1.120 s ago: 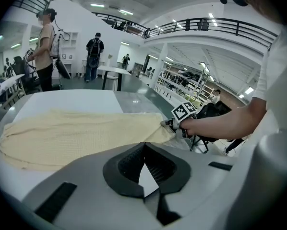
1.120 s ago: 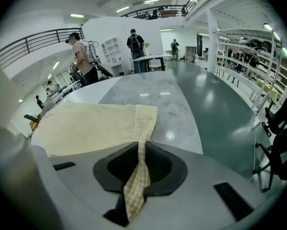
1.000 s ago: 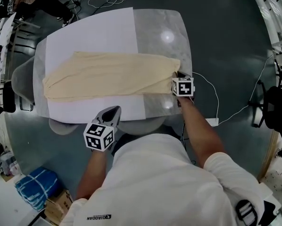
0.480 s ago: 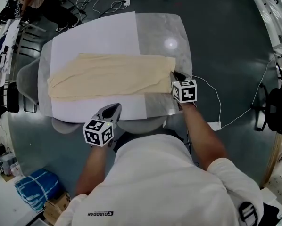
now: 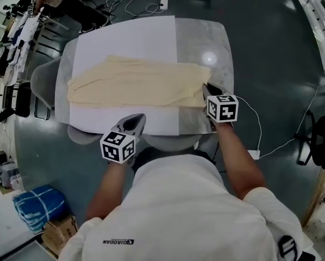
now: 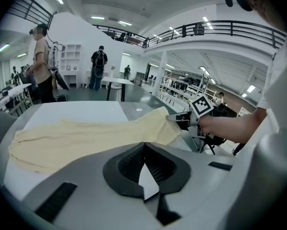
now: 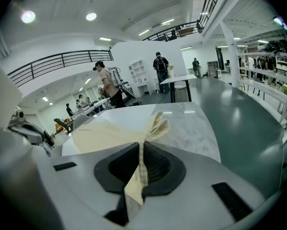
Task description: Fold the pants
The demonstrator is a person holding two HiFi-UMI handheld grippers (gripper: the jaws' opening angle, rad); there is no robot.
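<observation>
Cream pants [image 5: 135, 83] lie lengthwise across a white sheet [image 5: 124, 37] on the grey marble table [image 5: 217, 37]. My right gripper [image 5: 207, 87] is at their right end, shut on the fabric. In the right gripper view a strip of cloth [image 7: 139, 171] runs between the pads and the pinched end [image 7: 155, 126] stands bunched above the table. My left gripper [image 5: 139, 117] hovers at the table's near edge, short of the pants, with its jaws together and nothing in them. The left gripper view shows its own shut tips [image 6: 144, 145], the pants [image 6: 86, 138] and the right gripper [image 6: 181, 120] holding the far corner.
A grey chair [image 5: 43, 86] stands at the table's left end. A white cable [image 5: 255, 124] trails over the floor to the right, and a power strip [image 5: 163, 4] lies beyond the table. A blue bundle [image 5: 35, 208] and a cardboard box [image 5: 59, 232] sit at lower left. People stand in the background.
My right gripper has risen, lifting the pants' right end off the table. The left gripper has hardly shifted and stays shut.
</observation>
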